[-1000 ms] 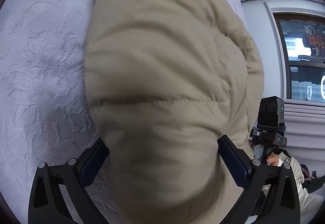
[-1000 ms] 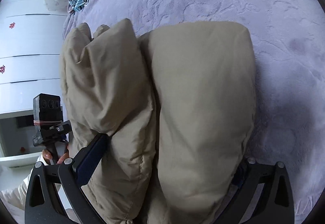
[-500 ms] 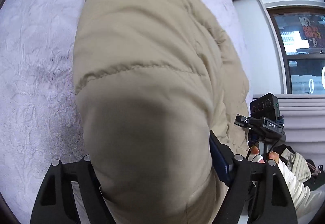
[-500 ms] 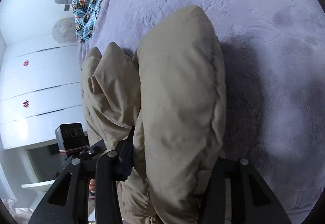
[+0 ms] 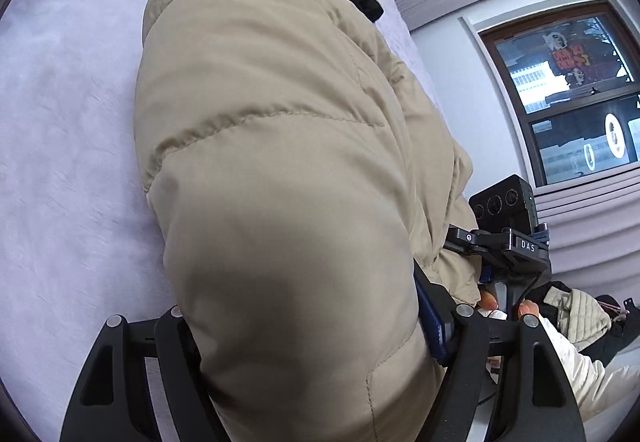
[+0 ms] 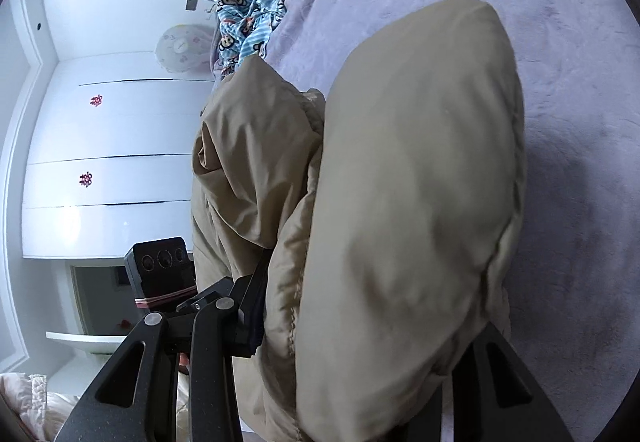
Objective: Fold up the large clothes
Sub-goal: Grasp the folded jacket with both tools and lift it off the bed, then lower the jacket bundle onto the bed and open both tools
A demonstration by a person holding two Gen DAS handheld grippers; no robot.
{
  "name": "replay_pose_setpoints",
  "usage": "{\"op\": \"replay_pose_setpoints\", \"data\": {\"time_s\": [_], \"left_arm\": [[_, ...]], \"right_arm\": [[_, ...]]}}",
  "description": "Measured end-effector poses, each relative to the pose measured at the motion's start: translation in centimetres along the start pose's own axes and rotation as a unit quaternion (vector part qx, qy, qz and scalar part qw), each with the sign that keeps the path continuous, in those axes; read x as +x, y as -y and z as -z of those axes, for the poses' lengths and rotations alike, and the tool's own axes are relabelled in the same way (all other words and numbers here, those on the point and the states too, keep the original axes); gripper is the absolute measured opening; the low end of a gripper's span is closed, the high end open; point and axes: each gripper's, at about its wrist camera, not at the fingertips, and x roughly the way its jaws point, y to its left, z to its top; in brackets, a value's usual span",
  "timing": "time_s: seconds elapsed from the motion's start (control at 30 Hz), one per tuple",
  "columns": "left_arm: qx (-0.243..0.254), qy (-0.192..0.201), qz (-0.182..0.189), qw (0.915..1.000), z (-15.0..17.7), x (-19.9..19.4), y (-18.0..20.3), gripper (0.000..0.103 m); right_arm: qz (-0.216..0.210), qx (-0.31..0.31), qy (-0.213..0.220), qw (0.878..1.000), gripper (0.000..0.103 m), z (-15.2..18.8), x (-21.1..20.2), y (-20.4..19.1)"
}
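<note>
Item: beige puffer jacket (image 5: 280, 145), filling the frame's centre over the lilac bed (image 5: 60, 121). Your left tool (image 5: 304, 326) has just closed, clamping a wide padded roll. Your right tool (image 6: 360, 322) squeezes a thick fold half-shut. Handling: light, soft, springy, probably slippery; grip deep across stitched seams, not loose shell.

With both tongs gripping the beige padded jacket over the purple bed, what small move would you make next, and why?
Probably carry the gripped end forward over the rest and lay it down. Both the left tongs and right tongs pinch thick folds of the beige padded jacket, lifted off the purple bedspread.
</note>
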Motion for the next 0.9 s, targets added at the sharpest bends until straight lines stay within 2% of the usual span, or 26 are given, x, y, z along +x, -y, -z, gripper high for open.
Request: {"op": "replay_pose_setpoints", "data": {"time_s": [0.07, 0.17, 0.4, 0.5, 0.63, 0.73, 0.83, 0.87, 0.9], "left_arm": [[0.006, 0.006, -0.002, 1.0000, -0.7, -2.2, -1.6, 0.078], [0.010, 0.013, -0.008, 0.9998, -1.7, -5.8, -4.3, 0.078], [0.011, 0.037, -0.057, 0.9976, -5.8, -16.2, -14.6, 0.078], [-0.008, 0.044, -0.090, 0.9949, -6.8, -18.9, -20.1, 0.078], [-0.069, 0.033, -0.122, 0.9896, -6.9, -19.4, -27.2, 0.079], [-0.095, 0.041, -0.136, 0.9852, -5.6, -20.3, -29.5, 0.079], [-0.073, 0.069, -0.180, 0.9785, -4.8, -22.8, -28.5, 0.078], [-0.063, 0.085, -0.185, 0.9770, -4.4, -23.8, -28.7, 0.075], [-0.058, 0.102, -0.186, 0.9756, -4.4, -25.1, -28.6, 0.068]], "right_arm": [[-0.002, -0.006, 0.001, 1.000, 0.043, 0.2, 1.3, -1.1], [-0.002, -0.009, 0.006, 1.000, 0.043, -0.4, 5.6, -3.8], [-0.017, -0.030, -0.013, 0.999, 0.043, -0.1, 16.7, -10.1], [-0.002, -0.034, -0.029, 0.999, 0.043, -0.7, 22.0, -11.7], [0.052, -0.037, -0.043, 0.997, 0.043, -1.4, 26.8, -12.1], [0.093, -0.023, -0.044, 0.994, 0.045, -1.3, 26.6, -11.7], [0.137, -0.025, -0.033, 0.990, 0.051, -1.1, 24.7, -12.0], [0.154, -0.029, -0.023, 0.987, 0.051, -0.9, 23.5, -12.1], [0.171, -0.032, -0.012, 0.985, 0.051, -0.7, 22.2, -12.2]]}}
